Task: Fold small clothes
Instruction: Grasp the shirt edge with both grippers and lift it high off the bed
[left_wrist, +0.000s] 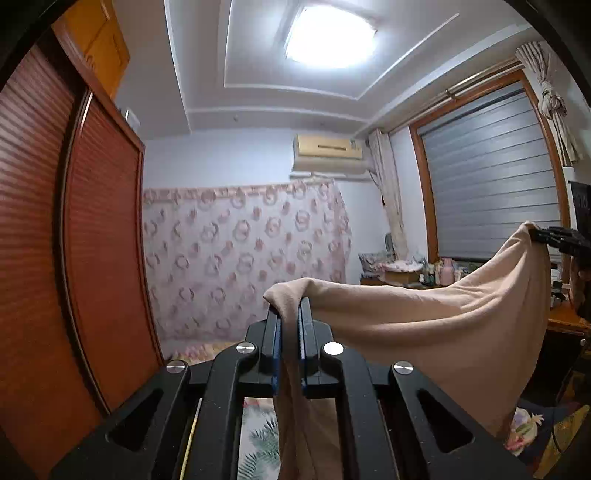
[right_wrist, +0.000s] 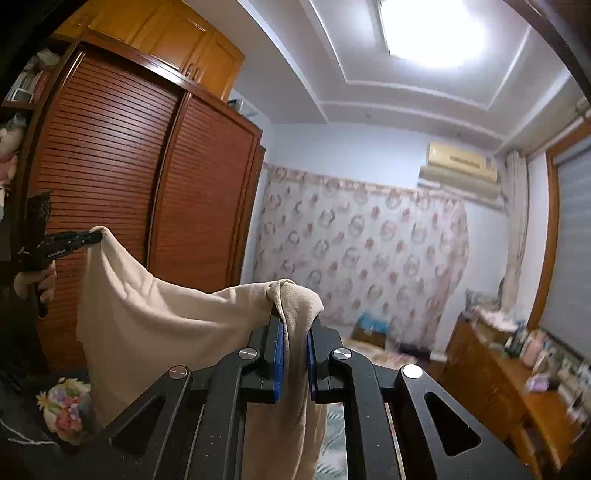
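A beige cloth (left_wrist: 443, 317) hangs in the air, stretched between both grippers. My left gripper (left_wrist: 290, 306) is shut on one corner of it, fabric bunched between the blue pads. My right gripper (right_wrist: 293, 317) is shut on the other corner of the beige cloth (right_wrist: 166, 317). In the left wrist view the right gripper (left_wrist: 535, 234) shows at the far right, pinching the raised corner. In the right wrist view the left gripper (right_wrist: 92, 236) shows at the far left, held by a hand. The cloth sags between the two.
A red-brown louvered wardrobe (right_wrist: 129, 184) stands at the left. A floral pink curtain (left_wrist: 240, 258) covers the far wall. A wooden dresser (right_wrist: 517, 376) with bottles stands at the right under a shuttered window (left_wrist: 491, 184). A leaf-patterned surface (left_wrist: 258, 443) lies below.
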